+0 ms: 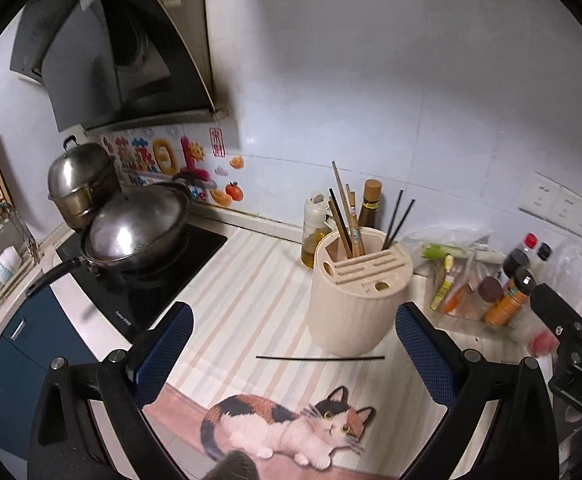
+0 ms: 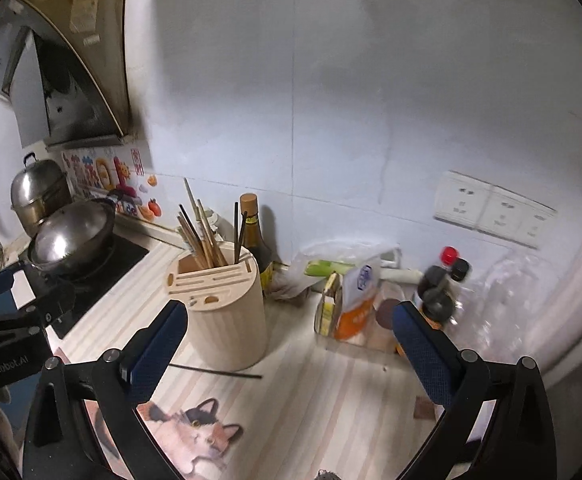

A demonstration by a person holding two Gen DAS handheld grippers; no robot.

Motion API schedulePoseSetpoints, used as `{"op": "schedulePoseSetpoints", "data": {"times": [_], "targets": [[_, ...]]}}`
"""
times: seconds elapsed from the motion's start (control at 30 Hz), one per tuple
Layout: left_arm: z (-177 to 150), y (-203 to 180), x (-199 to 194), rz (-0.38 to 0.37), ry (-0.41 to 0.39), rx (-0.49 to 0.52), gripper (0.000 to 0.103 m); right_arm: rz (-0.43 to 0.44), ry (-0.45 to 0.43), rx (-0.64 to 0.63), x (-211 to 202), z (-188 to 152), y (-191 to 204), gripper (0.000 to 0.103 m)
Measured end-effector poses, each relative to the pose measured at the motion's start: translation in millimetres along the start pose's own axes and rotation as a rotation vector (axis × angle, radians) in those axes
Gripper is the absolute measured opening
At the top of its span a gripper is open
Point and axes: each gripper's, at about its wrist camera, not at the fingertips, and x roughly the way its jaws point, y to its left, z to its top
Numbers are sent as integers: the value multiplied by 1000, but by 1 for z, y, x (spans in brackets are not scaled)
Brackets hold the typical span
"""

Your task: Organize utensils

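A cream round utensil holder (image 1: 357, 292) (image 2: 222, 308) stands on the striped counter, with several wooden and black chopsticks (image 1: 347, 216) (image 2: 203, 232) upright in it. One black chopstick (image 1: 320, 357) (image 2: 215, 371) lies flat on the counter just in front of the holder. My left gripper (image 1: 294, 348) hangs open above the counter, nothing between its fingers, with the loose chopstick just beyond its tips. My right gripper (image 2: 290, 344) is open and empty too, to the right of the holder. The right gripper's body (image 1: 571, 332) shows at the left wrist view's right edge.
A wok (image 1: 139, 236) and a steel steamer pot (image 1: 81, 184) sit on the black cooktop at the left. Oil and sauce bottles (image 1: 371, 208) stand behind the holder. Packets, bags and spice bottles (image 2: 371, 300) crowd the right corner. A cat-shaped mat (image 1: 287, 428) lies at the counter's front.
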Motion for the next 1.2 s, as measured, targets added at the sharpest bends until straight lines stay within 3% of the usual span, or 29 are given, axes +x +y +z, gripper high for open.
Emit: {"op": "schedulePoseSetpoints", "data": {"times": [0.4, 0.67, 0.87, 1.2], "targets": [[-53, 29, -128, -45, -61, 46, 103, -65, -72, 49, -167, -50, 23, 103], [-70, 33, -185, -58, -109, 19, 103, -83, -113, 66, -239, -70, 21, 103], [-77, 28, -201, -38, -118, -6, 103, -71, -128, 56, -259, -72, 11, 103], [-79, 10, -205, -8, -103, -19, 103, -48, -107, 28, -253, -68, -7, 103]]}}
